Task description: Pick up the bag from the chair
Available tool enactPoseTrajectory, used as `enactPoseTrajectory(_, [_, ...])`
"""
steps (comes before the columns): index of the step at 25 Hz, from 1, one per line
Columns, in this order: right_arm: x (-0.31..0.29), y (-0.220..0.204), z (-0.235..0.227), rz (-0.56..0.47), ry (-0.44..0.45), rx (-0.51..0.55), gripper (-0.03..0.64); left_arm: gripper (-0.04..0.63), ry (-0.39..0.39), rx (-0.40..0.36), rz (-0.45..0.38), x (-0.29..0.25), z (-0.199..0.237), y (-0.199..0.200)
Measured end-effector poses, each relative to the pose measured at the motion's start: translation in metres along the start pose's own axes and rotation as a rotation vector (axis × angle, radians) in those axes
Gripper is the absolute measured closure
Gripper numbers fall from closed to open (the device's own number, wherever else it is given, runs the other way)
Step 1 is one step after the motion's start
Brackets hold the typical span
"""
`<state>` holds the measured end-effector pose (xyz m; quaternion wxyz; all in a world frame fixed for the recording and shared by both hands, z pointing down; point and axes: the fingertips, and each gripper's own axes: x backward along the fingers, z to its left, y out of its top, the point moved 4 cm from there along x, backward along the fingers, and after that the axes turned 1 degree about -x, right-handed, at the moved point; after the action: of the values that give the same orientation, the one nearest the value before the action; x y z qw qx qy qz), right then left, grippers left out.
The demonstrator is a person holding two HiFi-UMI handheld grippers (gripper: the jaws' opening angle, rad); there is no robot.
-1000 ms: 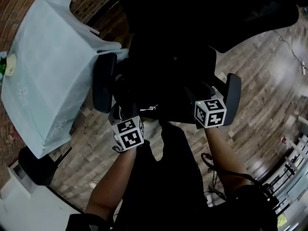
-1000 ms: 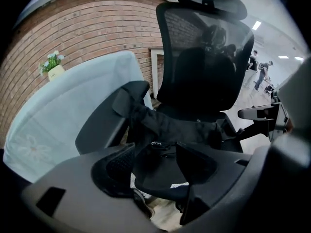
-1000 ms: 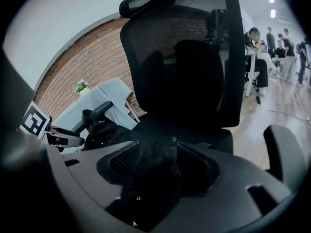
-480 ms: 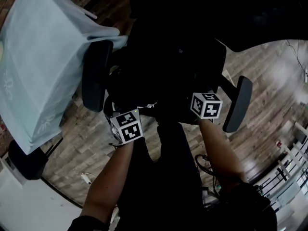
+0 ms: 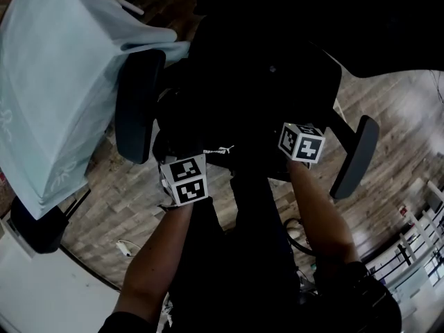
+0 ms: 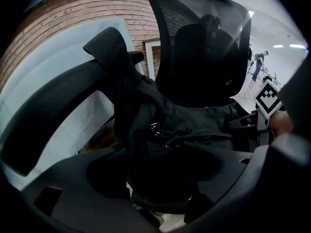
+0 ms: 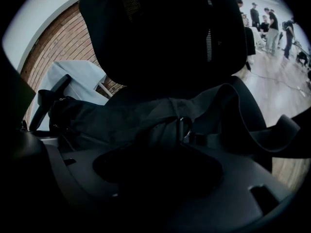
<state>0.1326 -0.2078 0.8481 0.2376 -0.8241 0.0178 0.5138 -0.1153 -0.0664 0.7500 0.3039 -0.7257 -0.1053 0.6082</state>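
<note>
Head view: both forearms stretched forward, left gripper (image 5: 183,173) and right gripper (image 5: 300,140) at the black bag (image 5: 239,113) on the chair (image 5: 137,106) seat. Left gripper view: jaws clamped on bag (image 6: 160,125) fabric. Right gripper view: jaws pinching the bag (image 7: 121,115) near its metal ring (image 7: 185,126).

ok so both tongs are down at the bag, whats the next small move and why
Probably raise both tongs slightly, straight up. The left tongs are shut on a fold of the bag; the right tongs sit by its metal ring, grip too dark to confirm. The bag lies between the chair's armrests, so straight up looks clearest.
</note>
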Motion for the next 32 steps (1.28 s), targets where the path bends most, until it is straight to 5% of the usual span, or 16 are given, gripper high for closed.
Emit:
enactPoseTrajectory(8, [-0.002, 0.005, 0.011, 0.014, 0.014, 0.030, 0.505, 0.344, -0.022, -0.003, 0.007, -0.005, -0.012, 0.003])
enactPoseTrajectory(16, [0.020, 0.007, 0.022, -0.047, -0.030, 0.045, 0.534, 0.502, -0.044, -0.026, 0.006, 0.006, -0.015, 0.005])
enactPoseTrajectory(32, [0.185, 0.049, 0.053, -0.299, -0.155, 0.006, 0.543, 0.528, -0.242, -0.129, -0.163, 0.104, -0.032, 0.085])
